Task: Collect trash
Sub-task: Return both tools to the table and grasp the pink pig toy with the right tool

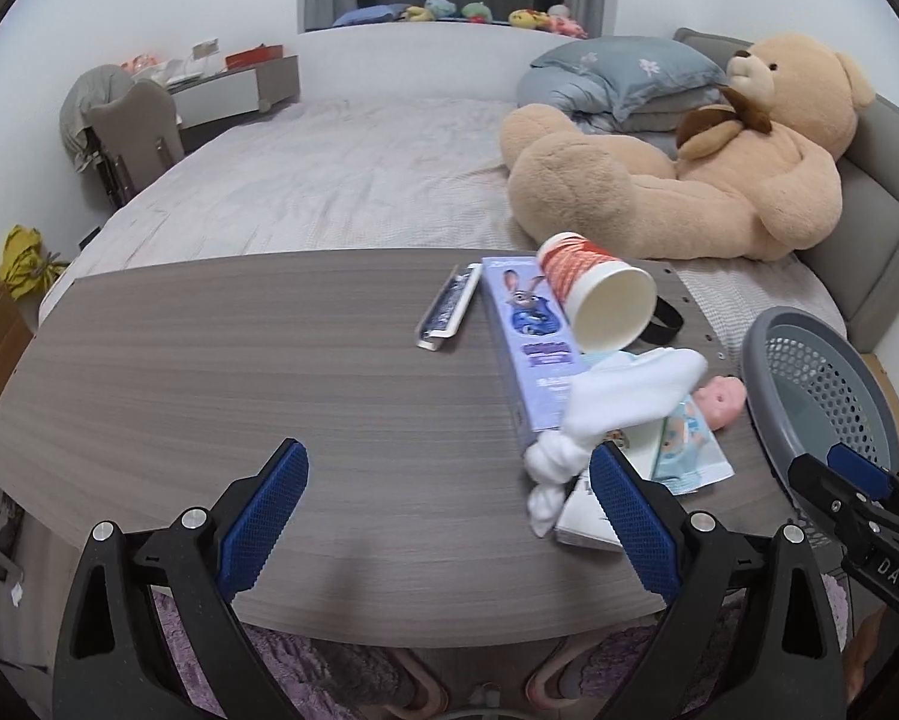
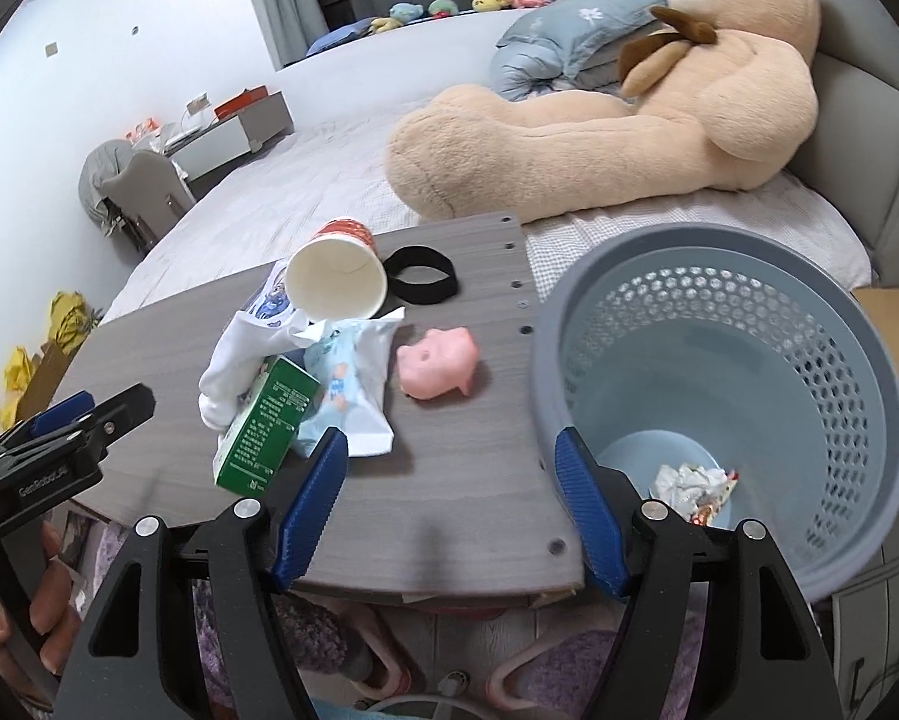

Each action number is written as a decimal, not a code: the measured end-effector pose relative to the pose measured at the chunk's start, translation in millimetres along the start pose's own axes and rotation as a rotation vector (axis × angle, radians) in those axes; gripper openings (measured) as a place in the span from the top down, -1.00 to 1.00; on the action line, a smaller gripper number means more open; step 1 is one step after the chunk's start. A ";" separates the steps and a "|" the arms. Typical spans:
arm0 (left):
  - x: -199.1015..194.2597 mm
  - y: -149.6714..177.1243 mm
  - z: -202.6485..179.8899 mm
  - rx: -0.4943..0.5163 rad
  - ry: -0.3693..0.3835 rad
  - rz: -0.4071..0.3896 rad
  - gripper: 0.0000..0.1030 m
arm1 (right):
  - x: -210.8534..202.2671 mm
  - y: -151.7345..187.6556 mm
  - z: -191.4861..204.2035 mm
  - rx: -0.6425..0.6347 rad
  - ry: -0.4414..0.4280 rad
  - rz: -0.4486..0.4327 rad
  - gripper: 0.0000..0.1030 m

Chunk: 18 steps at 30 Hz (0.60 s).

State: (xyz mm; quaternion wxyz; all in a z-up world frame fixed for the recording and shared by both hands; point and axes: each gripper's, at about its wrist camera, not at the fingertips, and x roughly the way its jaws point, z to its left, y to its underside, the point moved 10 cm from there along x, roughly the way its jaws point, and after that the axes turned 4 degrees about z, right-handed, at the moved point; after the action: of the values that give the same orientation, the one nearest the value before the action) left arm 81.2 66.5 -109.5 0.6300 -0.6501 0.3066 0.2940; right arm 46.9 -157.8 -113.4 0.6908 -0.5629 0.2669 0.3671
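A: Checking trash: paper cup (image 2: 336,283) on its side, mouth toward the cameras, resting on the purple carton (image 1: 530,348). White tissue (image 1: 605,414), green box (image 2: 266,432) and blue wrapper (image 2: 353,390) piled just beside it, all on the bench (image 1: 269,372).

B: Bin?

A: Grey basket (image 2: 749,276) off the bench's right end, crumpled wrappers (image 2: 698,489) at the bottom.

B: Grippers?

A: Left gripper (image 1: 449,516) wide, nothing between the jaws, over bare bench. Right gripper (image 2: 449,498) wide too, empty, straddling the bench edge and basket rim. Pink toy (image 2: 440,369) near the basket.
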 end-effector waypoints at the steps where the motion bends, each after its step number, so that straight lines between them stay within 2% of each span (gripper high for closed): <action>1: 1.1 -0.1 4.6 -0.006 -0.005 -0.001 -0.81 | 3.1 -1.8 2.2 -0.005 0.002 0.001 -0.33; 18: 17.5 -1.2 8.5 -0.018 0.002 0.021 -0.81 | 57.4 -29.7 7.4 -0.112 0.088 0.050 -0.32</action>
State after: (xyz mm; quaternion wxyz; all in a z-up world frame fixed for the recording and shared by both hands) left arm 93.3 74.5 -122.4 0.6208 -0.6526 0.3115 0.3028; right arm 104.3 -141.6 -139.3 0.6364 -0.6093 0.2902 0.3735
